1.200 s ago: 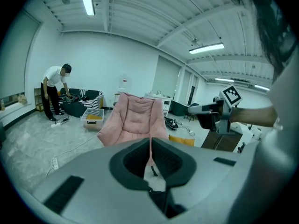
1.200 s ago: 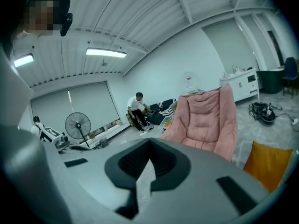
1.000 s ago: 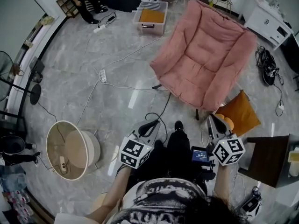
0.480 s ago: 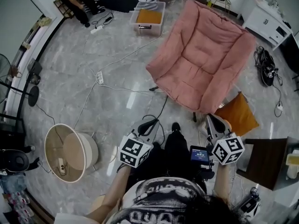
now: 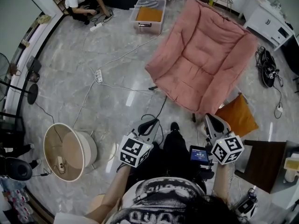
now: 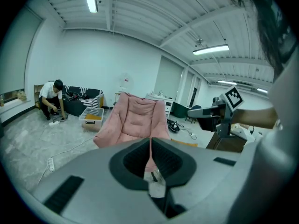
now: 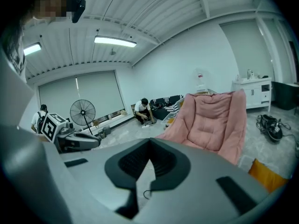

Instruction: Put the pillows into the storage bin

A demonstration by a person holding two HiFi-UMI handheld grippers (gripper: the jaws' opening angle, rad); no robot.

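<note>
armchair (image 5: 201,59): landmark
storage bin (image 5: 148,29): behind the armchair, leftward
first pillow (image 5: 149,14): in the storage bin
second pillow (image 5: 238,115): on the floor (image 5: 70,50) before the armchair's right corner
power strip (image 5: 98,76): left of the armchair
shoes (image 5: 266,65): right of the armchair

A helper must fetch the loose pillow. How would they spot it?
Find the big pink lounge chair on the marble floor. Beside its near corner, toward the dark table, an orange square pillow lies on the floor. Unlike the other orange cushion, it is not inside the clear storage bin.
</note>
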